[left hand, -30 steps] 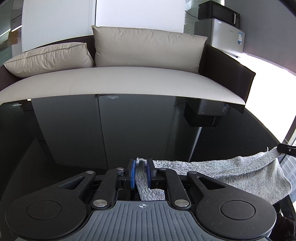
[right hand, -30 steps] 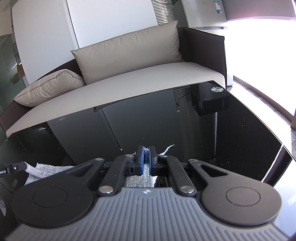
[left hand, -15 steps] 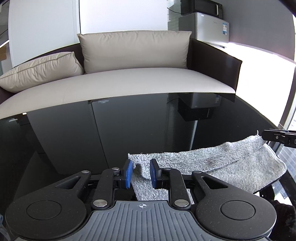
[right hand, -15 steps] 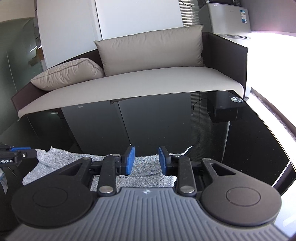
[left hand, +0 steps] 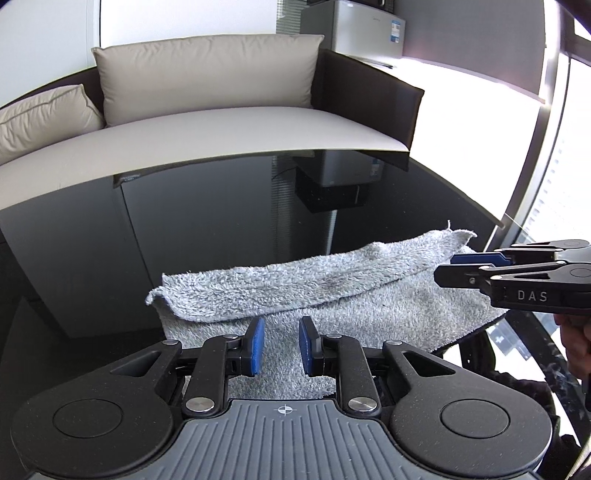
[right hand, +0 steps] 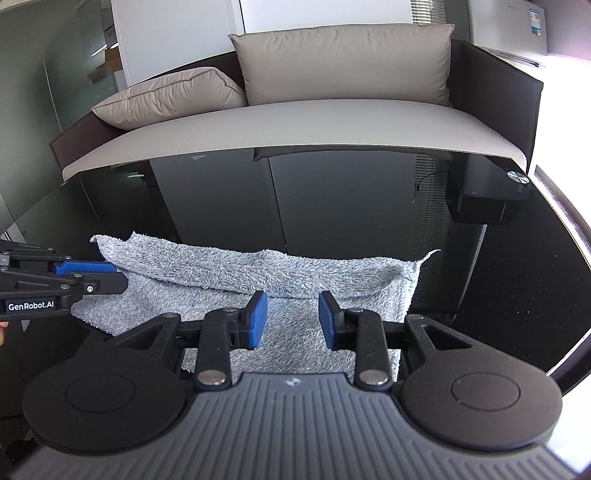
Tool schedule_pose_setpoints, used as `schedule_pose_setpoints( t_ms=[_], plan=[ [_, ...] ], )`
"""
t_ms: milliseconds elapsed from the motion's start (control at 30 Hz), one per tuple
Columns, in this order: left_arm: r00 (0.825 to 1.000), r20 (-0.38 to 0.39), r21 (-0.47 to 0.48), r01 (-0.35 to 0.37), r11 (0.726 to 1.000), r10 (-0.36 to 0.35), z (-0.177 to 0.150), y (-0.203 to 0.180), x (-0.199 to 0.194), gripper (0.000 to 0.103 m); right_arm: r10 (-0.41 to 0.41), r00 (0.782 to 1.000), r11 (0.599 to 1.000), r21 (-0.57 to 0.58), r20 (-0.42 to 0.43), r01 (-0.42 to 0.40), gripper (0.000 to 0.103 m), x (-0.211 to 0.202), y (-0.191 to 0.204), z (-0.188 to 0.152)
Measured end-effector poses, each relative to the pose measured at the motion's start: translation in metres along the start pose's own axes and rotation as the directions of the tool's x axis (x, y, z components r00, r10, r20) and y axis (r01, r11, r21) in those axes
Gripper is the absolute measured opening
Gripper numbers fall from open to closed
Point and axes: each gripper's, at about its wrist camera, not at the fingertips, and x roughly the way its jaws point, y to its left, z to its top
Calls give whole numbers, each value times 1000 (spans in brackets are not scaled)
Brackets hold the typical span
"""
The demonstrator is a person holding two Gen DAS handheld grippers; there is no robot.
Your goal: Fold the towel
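A grey fluffy towel (left hand: 314, 291) lies on the black glass table (left hand: 221, 221), its far edge folded back toward me as a loose flap. It also shows in the right wrist view (right hand: 266, 277). My left gripper (left hand: 280, 345) is open and empty, just above the towel's near left part. My right gripper (right hand: 290, 317) is open and empty over the towel's near right part. Each gripper shows side-on in the other's view: the right one (left hand: 458, 267) at the towel's right end, the left one (right hand: 107, 277) at its left end.
A beige sofa (left hand: 221, 125) with two cushions stands behind the table. A small black box (right hand: 480, 206) sits on the table at the far right. A fridge (left hand: 369, 33) stands at the back right. The table's curved edge (right hand: 576, 236) runs along the right.
Both grippers were shut on the towel's corners a second ago. They opened, let the folded edge drop onto the towel, and have drawn back a little.
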Motion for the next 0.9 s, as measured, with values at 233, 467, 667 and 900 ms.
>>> schedule_pose_setpoints(
  t_ms=[233, 467, 667, 900],
  plan=[
    [1000, 10, -21, -17, 1000, 17, 3, 2, 10, 20, 6, 1000, 1000, 7, -15, -6, 32, 13, 1, 2],
    [998, 32, -38, -48, 998, 50, 7, 9, 15, 20, 0, 1000, 1000, 19, 0, 0, 33, 23, 0, 5],
    [996, 49, -47, -72, 996, 74, 11, 10, 16, 20, -12, 1000, 1000, 22, 22, 11, 33, 32, -3, 11],
    [994, 50, -82, -92, 992, 97, 16, 20, 19, 20, -28, 999, 999, 44, 46, 26, 33, 37, -10, 19]
  ],
)
